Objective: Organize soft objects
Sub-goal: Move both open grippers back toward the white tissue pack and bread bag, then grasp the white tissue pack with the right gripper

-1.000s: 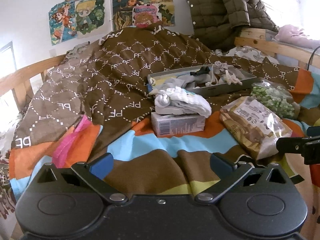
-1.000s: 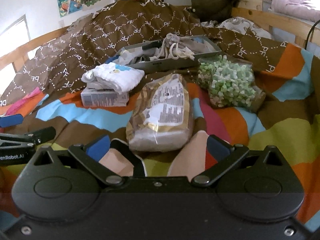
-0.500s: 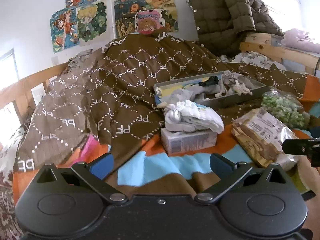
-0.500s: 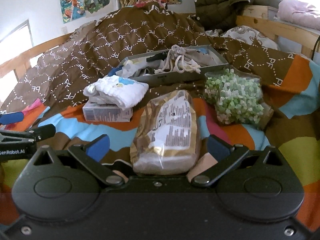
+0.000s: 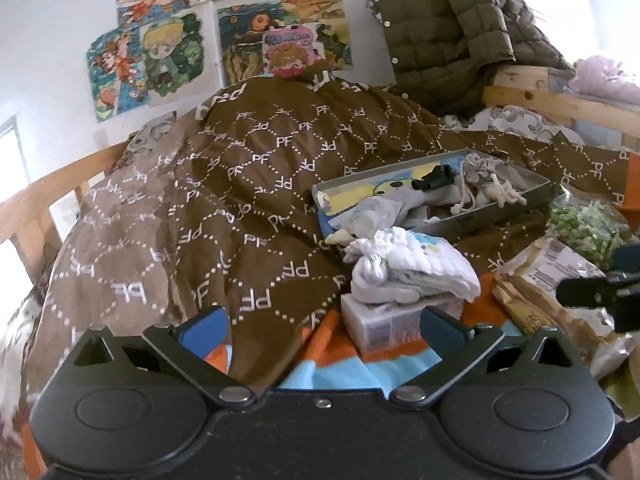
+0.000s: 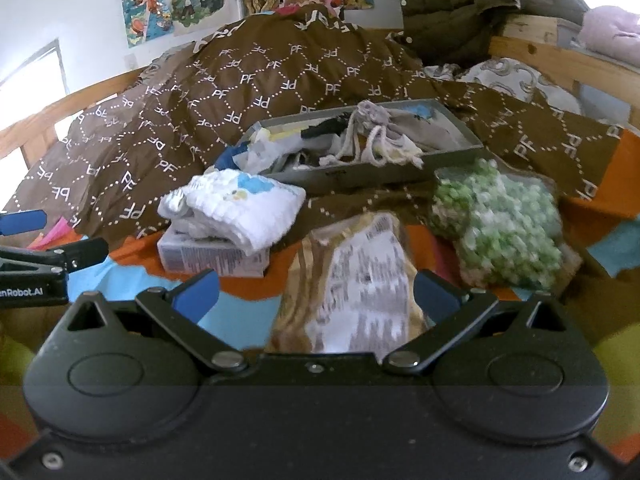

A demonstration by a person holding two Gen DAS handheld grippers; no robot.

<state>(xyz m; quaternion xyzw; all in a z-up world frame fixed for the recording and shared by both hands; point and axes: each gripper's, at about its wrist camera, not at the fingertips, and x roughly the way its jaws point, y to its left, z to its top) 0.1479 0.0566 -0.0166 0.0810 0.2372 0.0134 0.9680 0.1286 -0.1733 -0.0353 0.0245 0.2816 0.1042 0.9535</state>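
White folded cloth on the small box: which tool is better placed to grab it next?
Left, probably. The white cloth sits just ahead of the open left tool, whereas the right tool faces the tan packet.

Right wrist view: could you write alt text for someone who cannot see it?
An open claw hovers over a brown packet on a colourful bed. Beyond lie white cloths on a small box, a green-pellet bag and a grey tray.

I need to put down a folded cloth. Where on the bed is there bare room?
Bare spots: the brown quilt left of the grey tray, and the blue-orange blanket left of the small box. Crowded: tray, box, tan bag and green-pellet bag.
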